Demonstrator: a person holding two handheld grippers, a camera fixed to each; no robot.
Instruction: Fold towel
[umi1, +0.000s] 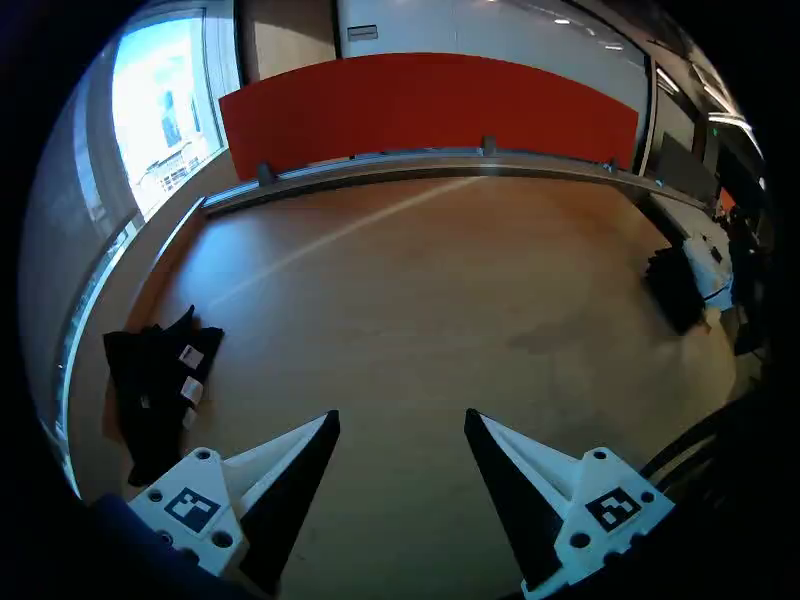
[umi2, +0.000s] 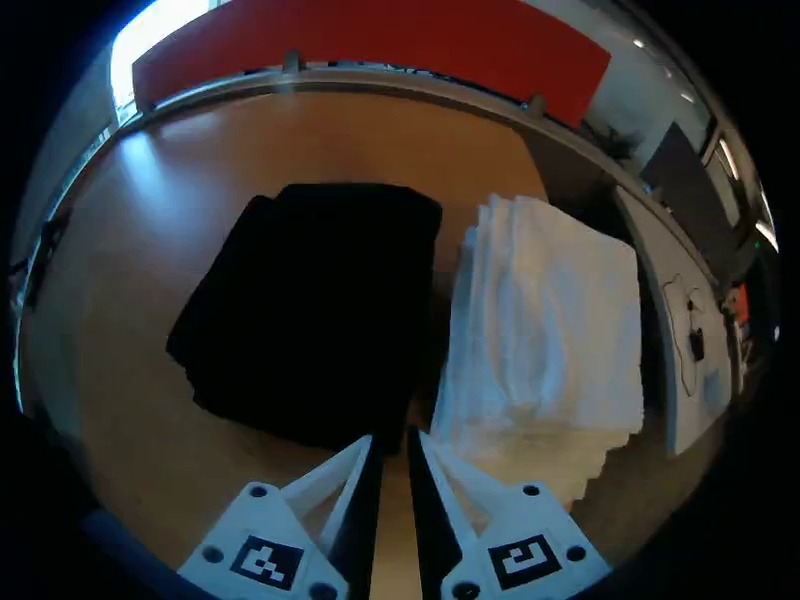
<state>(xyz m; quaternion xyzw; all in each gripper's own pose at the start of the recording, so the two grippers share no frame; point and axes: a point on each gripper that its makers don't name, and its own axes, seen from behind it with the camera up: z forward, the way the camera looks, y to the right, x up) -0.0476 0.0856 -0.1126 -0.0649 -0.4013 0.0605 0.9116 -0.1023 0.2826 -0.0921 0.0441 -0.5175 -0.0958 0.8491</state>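
Left gripper (umi1: 401, 415): fingers spread wide apart, nothing between them, held over bare wooden table (umi1: 420, 300). Left of it, near the table's edge, a dark cloth pile (umi1: 155, 385) with small pale tags, loosely heaped. At the far right edge, a dark and white stack (umi1: 688, 282), too small to tell further. Behind the table, a metal rail (umi1: 420, 165), a red partition (umi1: 430, 105), and a bright window (umi1: 160, 110) to the left. Right gripper (umi2: 392, 437): fingers drawn almost together with a slim gap, no cloth seen between them; tips at the near edge of a black folded towel stack (umi2: 310, 310). Just beside that stack, touching or nearly so, a white folded towel stack (umi2: 545, 330), many layers, edges stepped. Both stacks lie flat on the table.
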